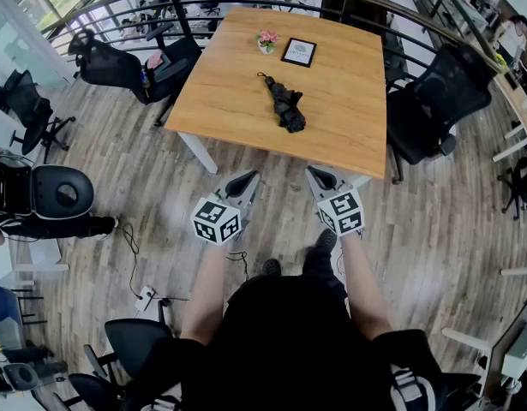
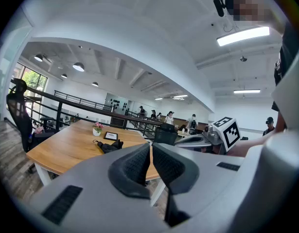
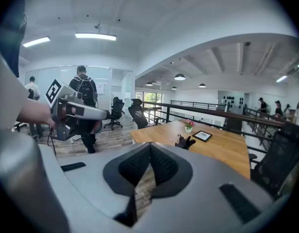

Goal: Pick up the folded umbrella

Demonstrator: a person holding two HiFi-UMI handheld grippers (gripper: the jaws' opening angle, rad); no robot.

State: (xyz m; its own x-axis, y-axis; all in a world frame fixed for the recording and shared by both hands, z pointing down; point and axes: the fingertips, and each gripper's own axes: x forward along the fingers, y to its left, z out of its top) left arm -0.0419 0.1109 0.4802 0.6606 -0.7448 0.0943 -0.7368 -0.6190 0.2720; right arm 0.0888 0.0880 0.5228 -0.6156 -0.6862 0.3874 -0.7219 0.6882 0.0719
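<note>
At upper centre of the head view: table [image 1: 349, 127] carries the folded umbrella [image 1: 287, 105], long axis running upper left to lower right. Left gripper [image 1: 246, 178] and right gripper [image 1: 319, 176], both closed and empty, sit below it, well apart; right judged slightly nearer.

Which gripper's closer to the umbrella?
Right, marginally. Both sit short of the table edge: right gripper almost in line with the umbrella, left gripper further off to its left.

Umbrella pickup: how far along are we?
Done: nothing yet; the folded umbrella lies untouched on the table. In hand: nothing; left tool and right tool are shut, empty, held over the floor short of the table edge. Left: approach, open, grasp, lift.
</note>
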